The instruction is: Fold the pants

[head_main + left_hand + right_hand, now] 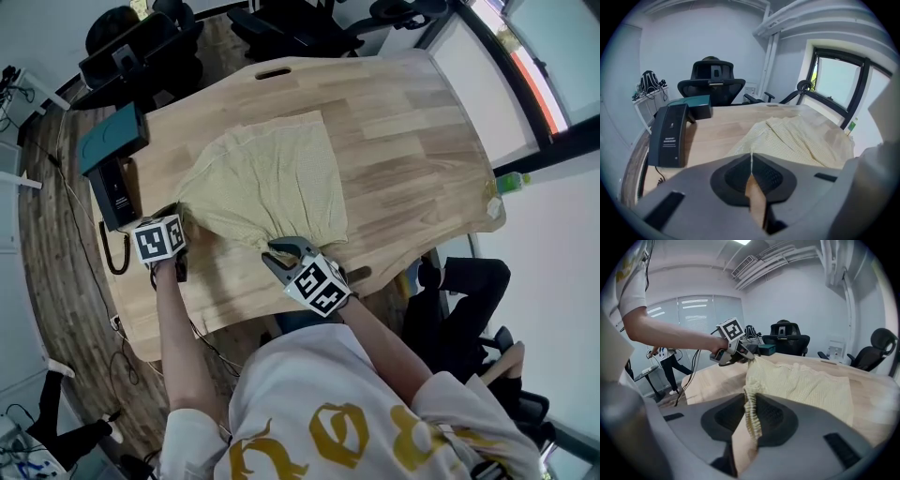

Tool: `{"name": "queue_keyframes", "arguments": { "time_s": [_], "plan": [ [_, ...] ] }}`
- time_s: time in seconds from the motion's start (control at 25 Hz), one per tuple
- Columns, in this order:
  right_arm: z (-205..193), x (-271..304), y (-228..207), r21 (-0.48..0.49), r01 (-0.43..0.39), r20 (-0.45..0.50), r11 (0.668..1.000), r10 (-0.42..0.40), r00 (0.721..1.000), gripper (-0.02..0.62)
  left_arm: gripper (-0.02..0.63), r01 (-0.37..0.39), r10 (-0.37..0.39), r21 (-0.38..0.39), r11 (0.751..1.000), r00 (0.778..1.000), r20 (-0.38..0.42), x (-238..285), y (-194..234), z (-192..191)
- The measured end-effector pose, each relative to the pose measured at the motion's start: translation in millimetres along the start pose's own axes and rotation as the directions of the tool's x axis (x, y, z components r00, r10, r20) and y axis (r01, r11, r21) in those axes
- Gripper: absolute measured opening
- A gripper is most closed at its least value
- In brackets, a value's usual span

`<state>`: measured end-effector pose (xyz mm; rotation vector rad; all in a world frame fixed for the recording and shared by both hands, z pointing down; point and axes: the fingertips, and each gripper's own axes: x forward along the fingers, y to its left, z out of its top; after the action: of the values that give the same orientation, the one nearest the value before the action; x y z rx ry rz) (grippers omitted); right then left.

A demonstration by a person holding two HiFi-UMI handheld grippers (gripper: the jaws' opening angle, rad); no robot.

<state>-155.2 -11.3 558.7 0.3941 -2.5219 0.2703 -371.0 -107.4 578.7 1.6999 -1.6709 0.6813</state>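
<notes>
Ok so the pants (267, 183) are pale yellow with a fine check, spread out on the wooden table (412, 141) a bit toward 9 o'clock of its middle. The legs run off toward 12, and the waistband end at 6 is up off the wood.

The left gripper (183, 227) has the 8 o'clock corner. In the left gripper view the left gripper's (751, 164) jaws are squeezed right together, with just a thin sliver of fabric edge pinched between the pads. The right gripper (281, 251) sits at about 6 o'clock of the cloth. Its own view shows the right gripper's (751, 405) jaws a little apart and clamped on the bunched elastic waistband.

Room to move:
- At 3 o'clock there's a big bare stretch of wood all the way to the table's curved edge.
- At 12 o'clock there's a clear strip between the leg ends and the slot (274, 71) cut near the far edge.
- At 6 o'clock there's only a narrow band of wood before the near edge.
- The 9 o'clock side is tight. A dark device (112, 164) with a teal top stands at that edge, and its black cord (117, 255) loops just beside the left gripper.
- A green bottle (511, 183) sits past the 3 o'clock corner.
- There are office chairs (141, 47) beyond the far edge, at about 11 o'clock.

Writing: the device (670, 136) has a couple of white lines printed on its front, too small for me to read. The person's white shirt (337, 422) has big gold letters, but they're cut off and I can't make them out
</notes>
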Motion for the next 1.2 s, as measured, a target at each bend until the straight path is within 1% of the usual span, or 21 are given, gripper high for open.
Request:
{"name": "queue_keyframes", "arguments": {
  "time_s": [0.16, 0.32, 0.4, 0.56, 0.68, 0.8, 0.88, 1.0, 1.08, 1.2],
  "plan": [
    [-7.2, -8.7, 22.5, -0.007, -0.013, -0.001, 1.0, 0.013, 1.0, 0.072, 0.012, -0.015, 0.014, 0.01, 1.0, 1.0, 0.015, -20.9, 0.8, -15.6],
    [-13.8, -14.2, 42.4, -0.013, -0.017, -0.011, 1.0, 0.017, 1.0, 0.072, 0.012, -0.004, 0.005, -0.034, 0.999, 0.999, 0.046, -41.0, -3.2, -24.0],
    [-16.7, -16.2, 46.8, -0.012, -0.014, -0.013, 1.0, 0.013, 1.0, 0.072, 0.012, 0.004, -0.001, -0.037, 0.999, 0.998, 0.064, -46.3, -6.0, -22.0],
    [-15.4, -17.0, 48.0, -0.029, -0.005, -0.013, 1.0, 0.004, 1.0, 0.071, 0.012, -0.001, 0.001, -0.001, 1.0, 0.997, 0.078, -50.2, -9.3, -13.3],
    [-10.9, -19.4, 43.0, -0.044, 0.009, -0.011, 0.999, -0.009, 1.0, 0.071, 0.012, 0.008, -0.008, 0.008, 1.0, 0.994, 0.113, -57.3, -16.4, 3.1],
    [-6.5, -25.4, 29.4, -0.028, 0.036, 0.002, 0.999, -0.036, 0.999, 0.071, 0.012, 0.015, -0.024, 0.074, 0.997, 0.992, 0.125, -57.9, -30.2, 29.5],
    [-2.7, -31.9, 18.5, 0.0, 0.057, 0.018, 0.998, -0.057, 0.998, 0.071, 0.012, 0.019, -0.035, 0.127, 0.992, 0.992, 0.124, -54.1, -41.4, 48.4],
    [2.2, -44.3, 5.1, 0.046, 0.085, 0.038, 0.995, -0.087, 0.996, 0.071, 0.012, 0.033, -0.055, 0.186, 0.982, 0.992, 0.114, -45.1, -62.8, 73.4],
    [6.7, -53.4, -2.4, 0.088, 0.099, 0.057, 0.991, -0.104, 0.993, 0.071, 0.012, 0.043, -0.069, 0.236, 0.971, 0.992, 0.103, -35.2, -80.7, 90.4],
    [11.6, -67.2, -15.8, 0.14, 0.121, 0.084, 0.983, -0.133, 0.988, 0.071, 0.012, 0.055, -0.091, 0.32, 0.946, 0.991, 0.099, -19.4, -114.0, 119.5]
  ]
}}
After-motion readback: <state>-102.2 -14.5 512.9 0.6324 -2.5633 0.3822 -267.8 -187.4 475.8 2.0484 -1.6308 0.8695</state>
